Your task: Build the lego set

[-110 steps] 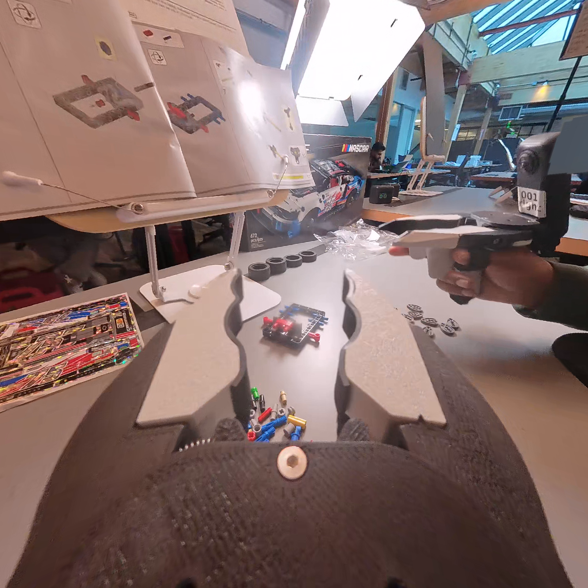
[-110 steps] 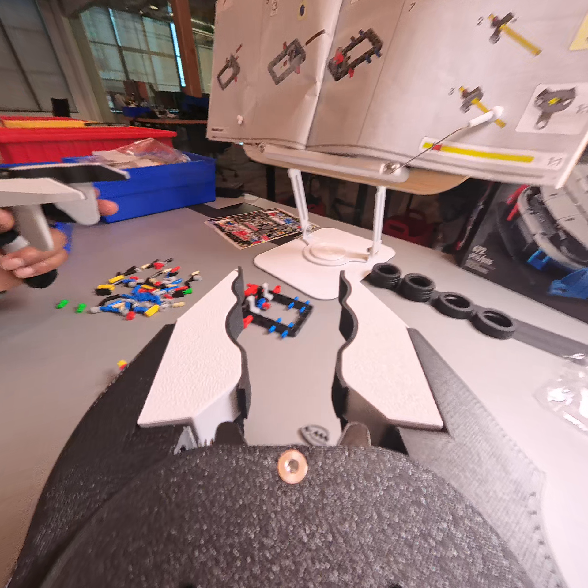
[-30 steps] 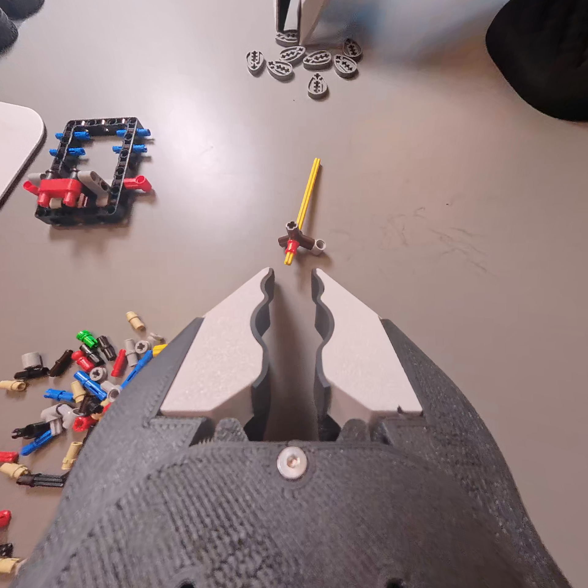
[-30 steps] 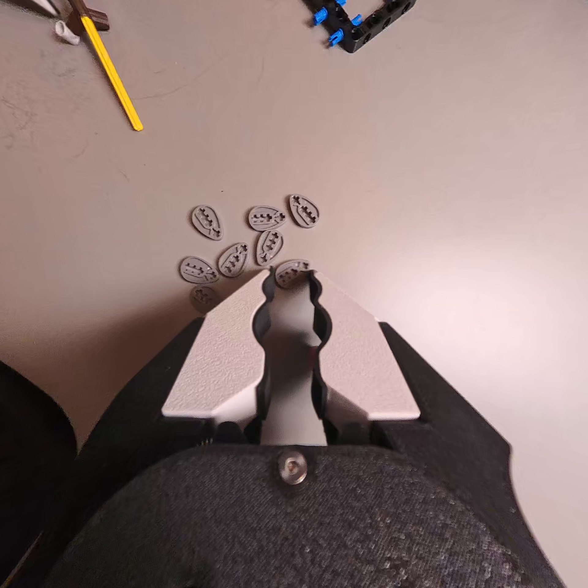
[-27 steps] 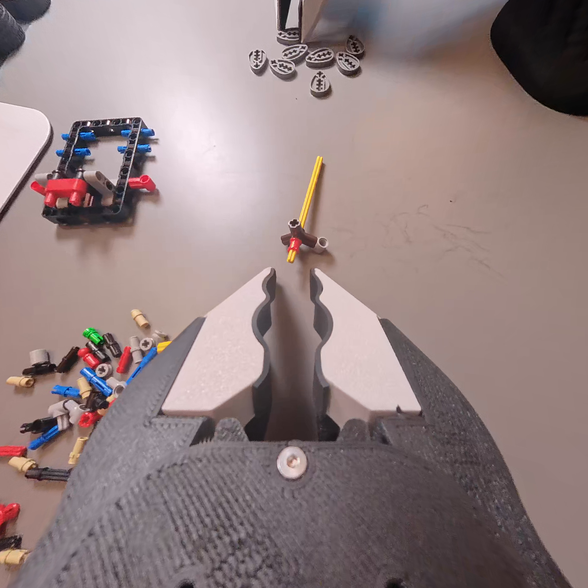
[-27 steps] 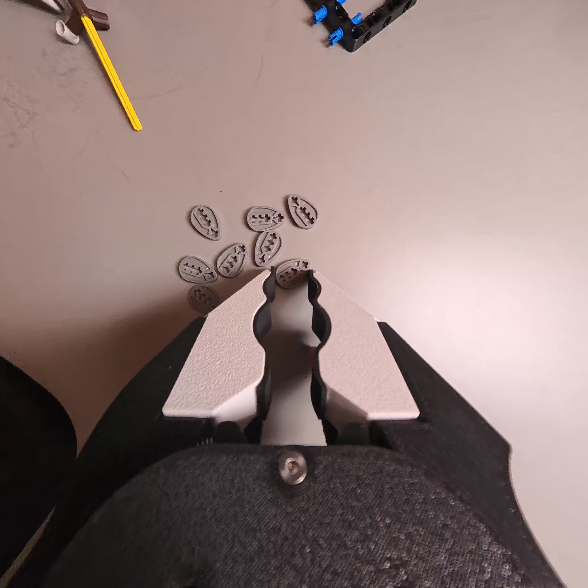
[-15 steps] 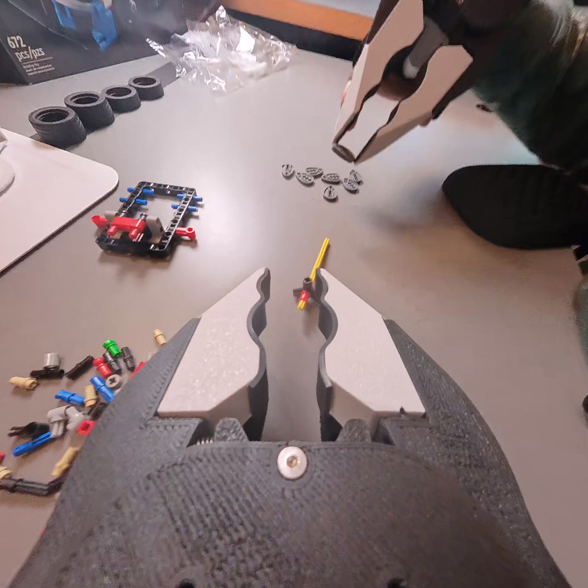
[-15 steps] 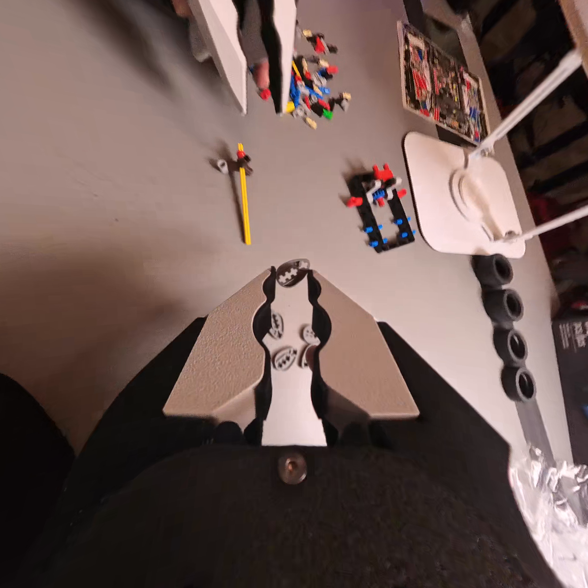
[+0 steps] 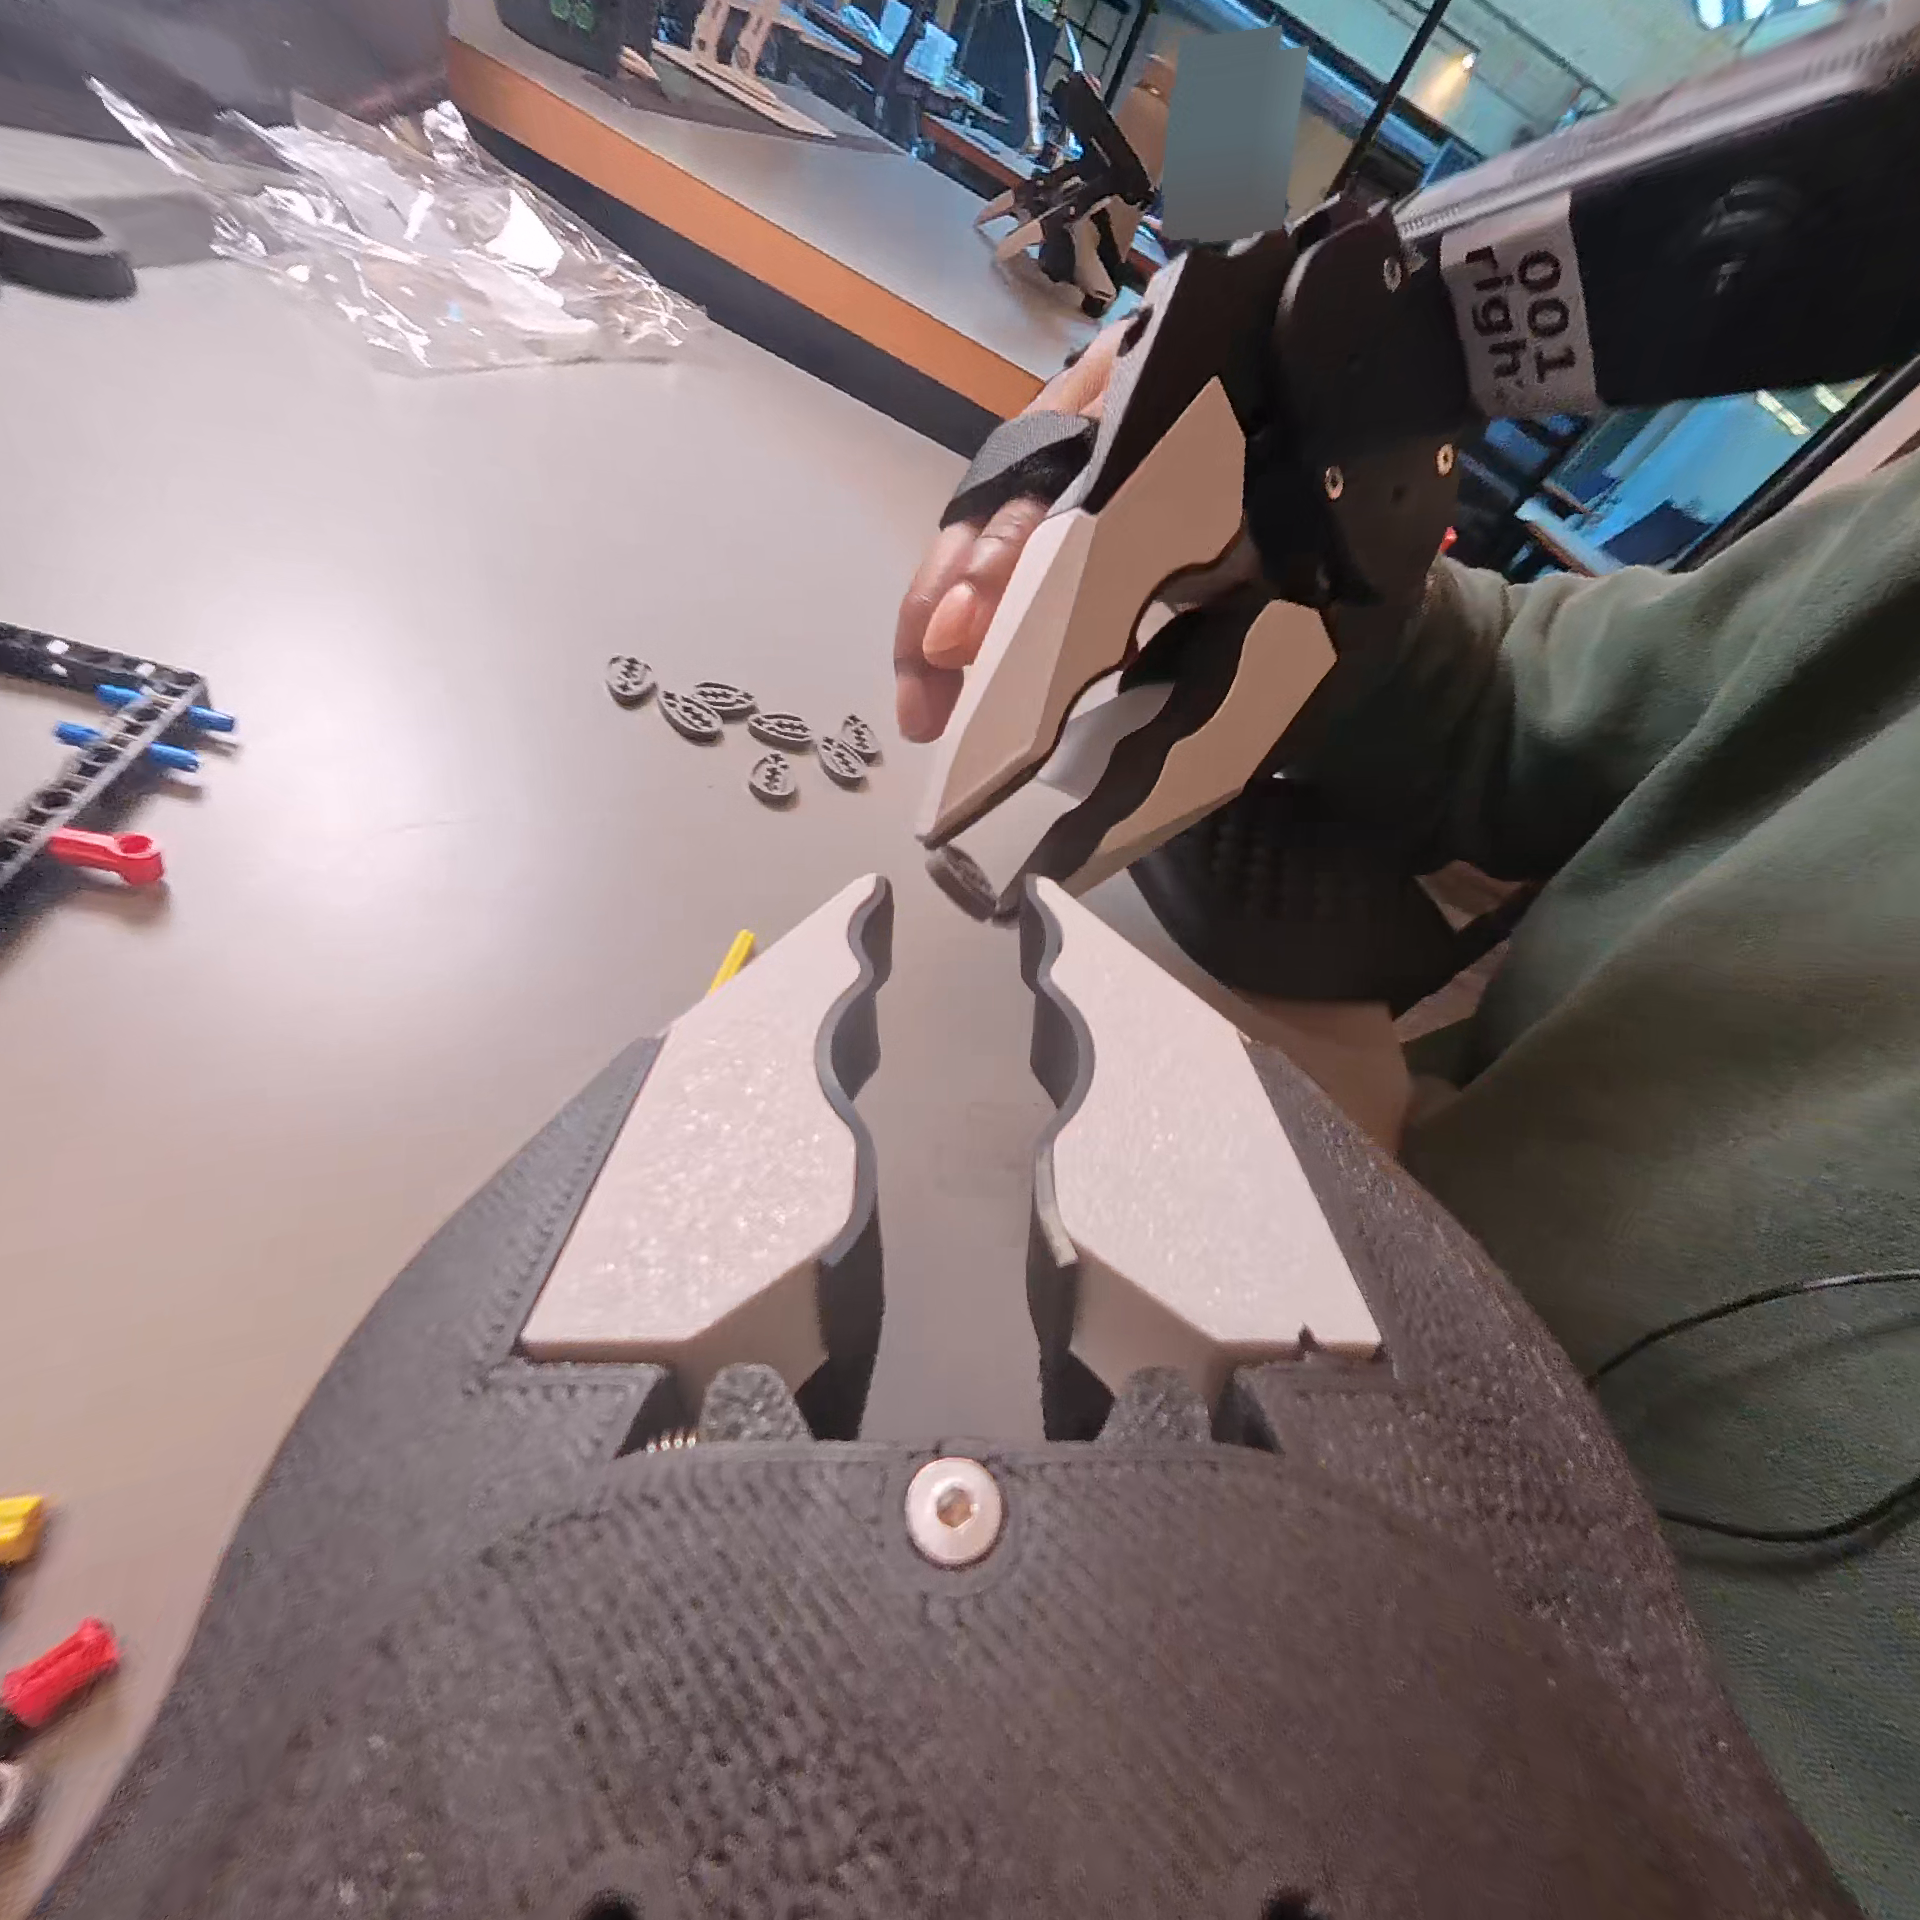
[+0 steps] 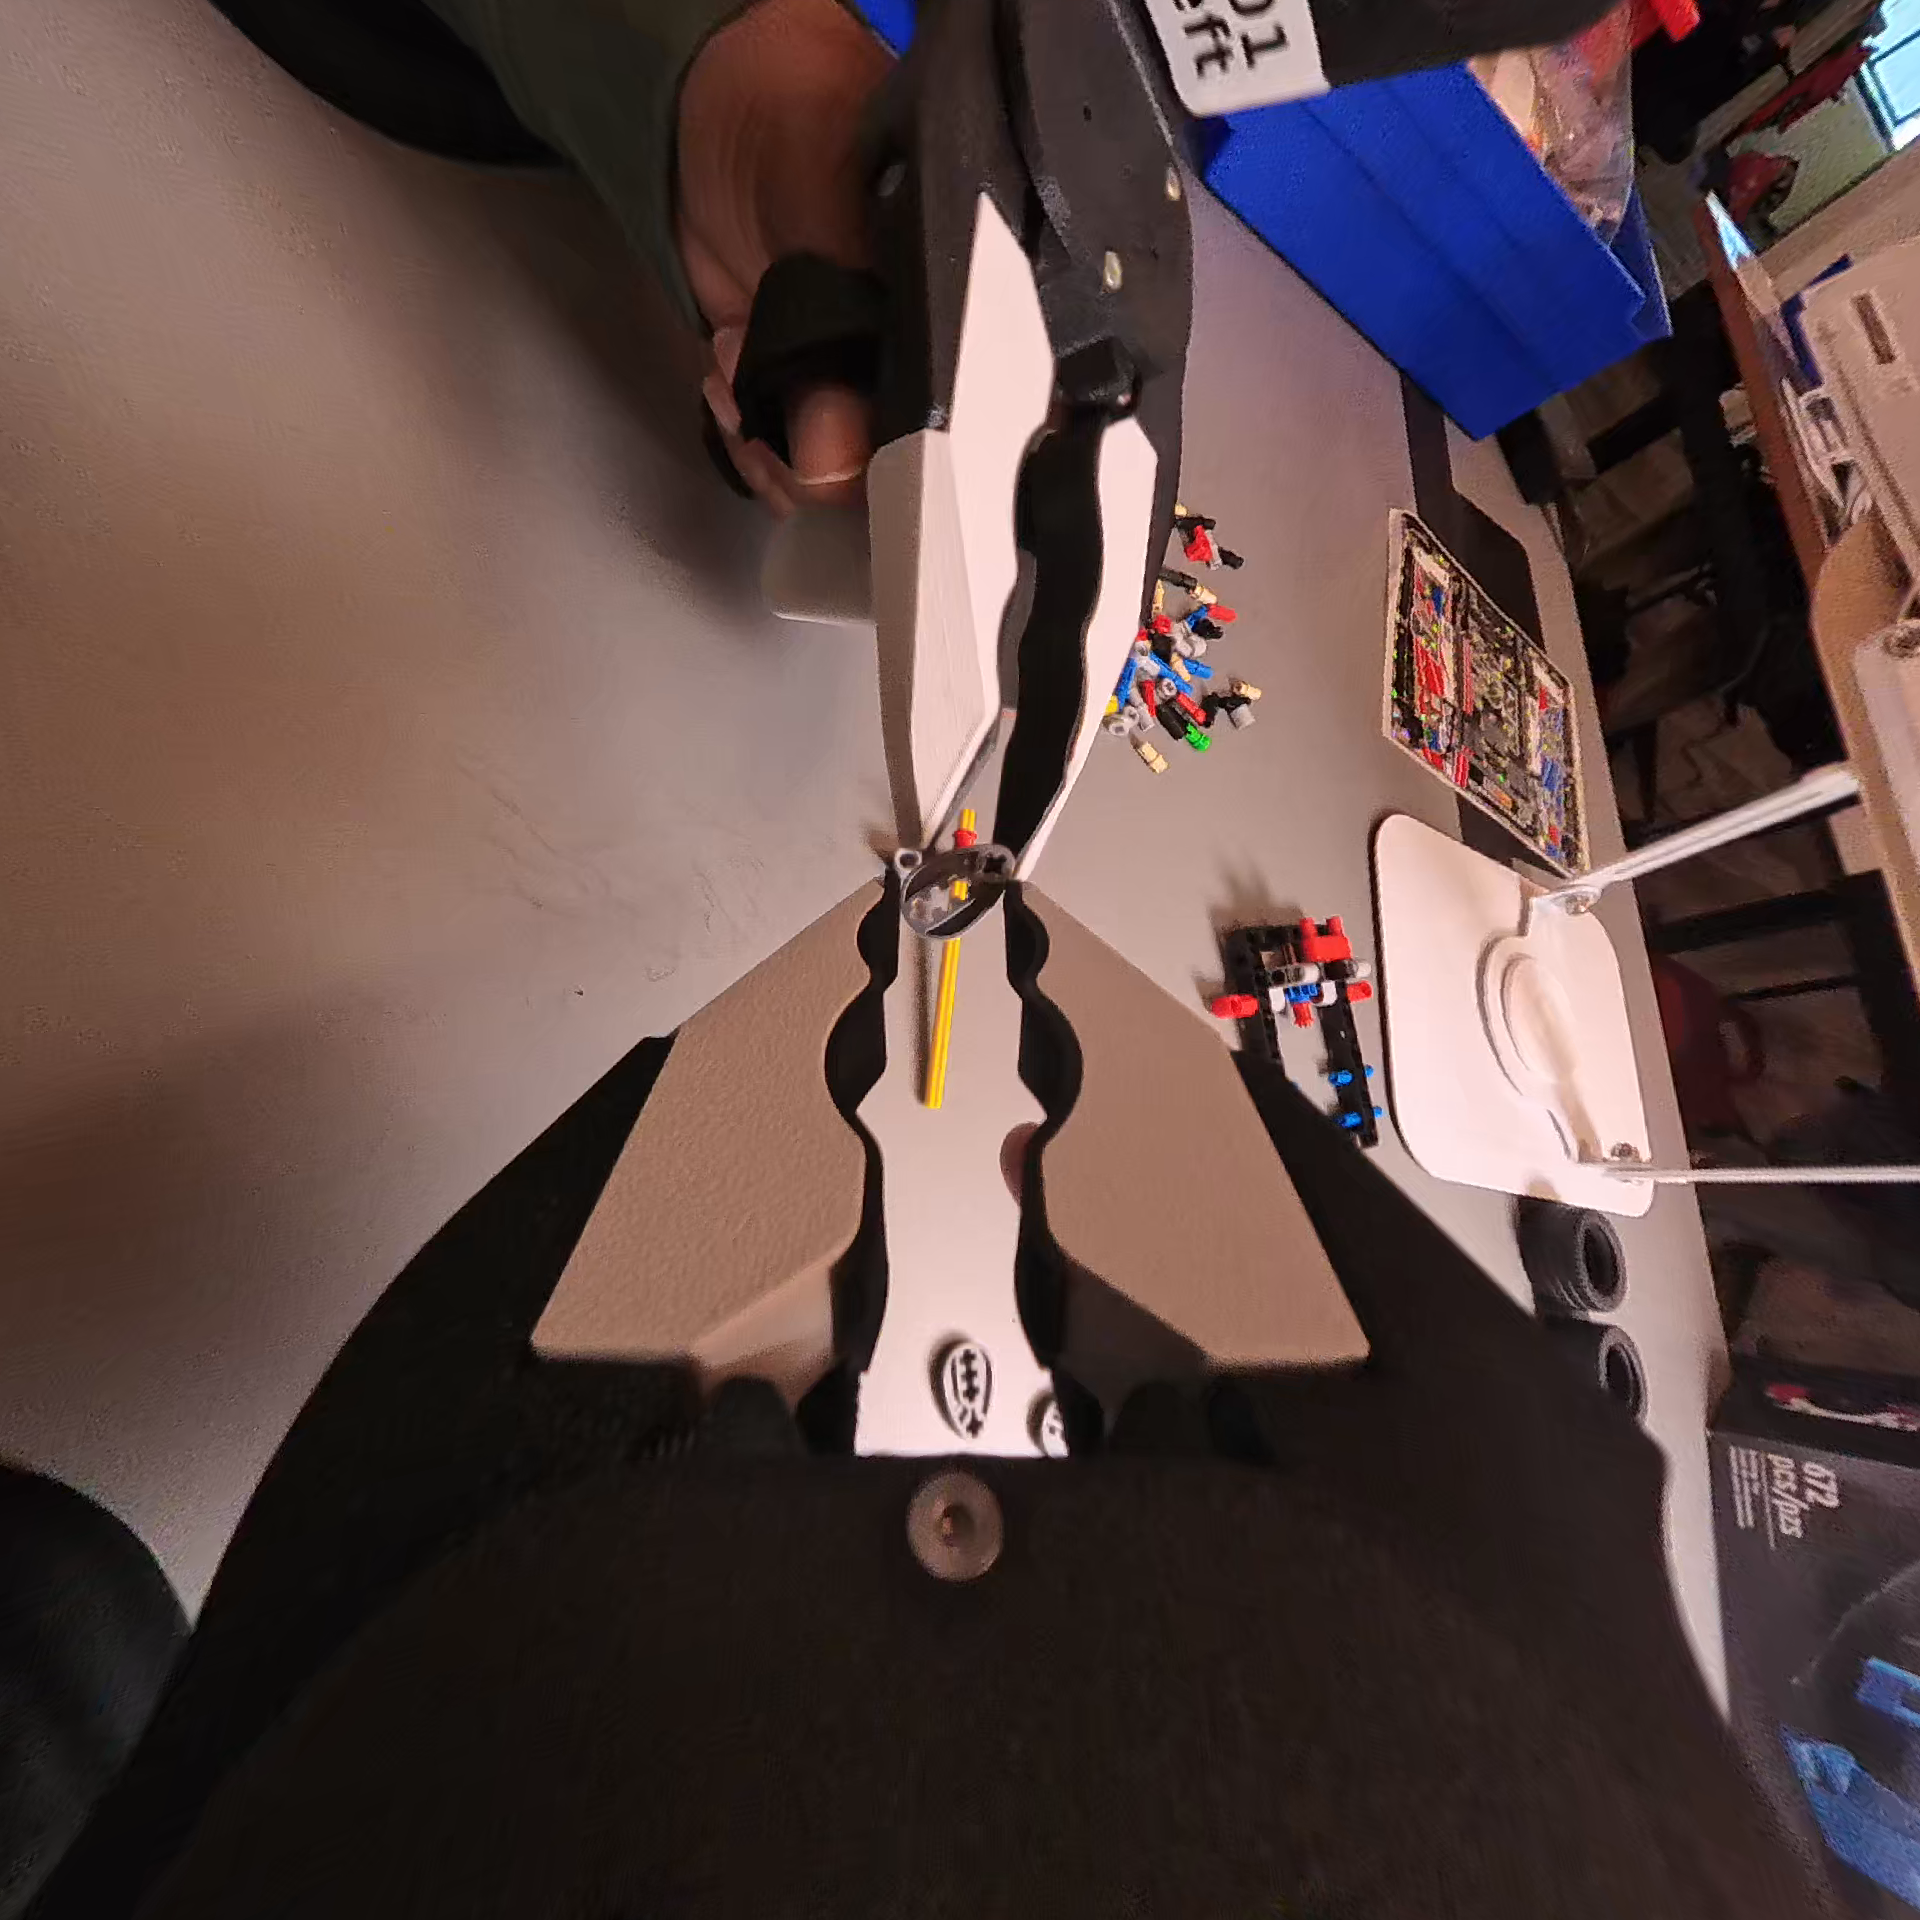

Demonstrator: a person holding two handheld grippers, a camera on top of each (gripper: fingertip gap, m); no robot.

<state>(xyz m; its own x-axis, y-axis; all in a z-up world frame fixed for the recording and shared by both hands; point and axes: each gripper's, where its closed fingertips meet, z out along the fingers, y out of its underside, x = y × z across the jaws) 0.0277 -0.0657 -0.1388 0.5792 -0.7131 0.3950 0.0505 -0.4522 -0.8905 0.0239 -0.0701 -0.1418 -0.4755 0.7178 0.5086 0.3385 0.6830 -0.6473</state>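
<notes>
The right claw (image 10: 951,894) has come up off the tabletop (image 10: 416,727) with one grey oval cam piece (image 10: 954,891) pinched at its tips, lifted from the cluster of grey cam pieces (image 9: 743,722) that a second ago lay right under it. In the left wrist view that cluster sits at 11 o'clock from the meeting point, flat and well apart from both tools. The left claw (image 9: 954,902) has swung up to face the right one nose to nose; its jaws stand slightly apart and hold nothing. The yellow axle (image 10: 943,997) with its small connector lies on the tabletop directly below the held cam, untouched. The black frame assembly (image 10: 1309,1018) rests at 3 o'clock of it, near the white stand base (image 10: 1496,1039). Judging by this, the cam is now ready to be threaded onto the axle, and the left claw probably has to pick the axle up first
</notes>
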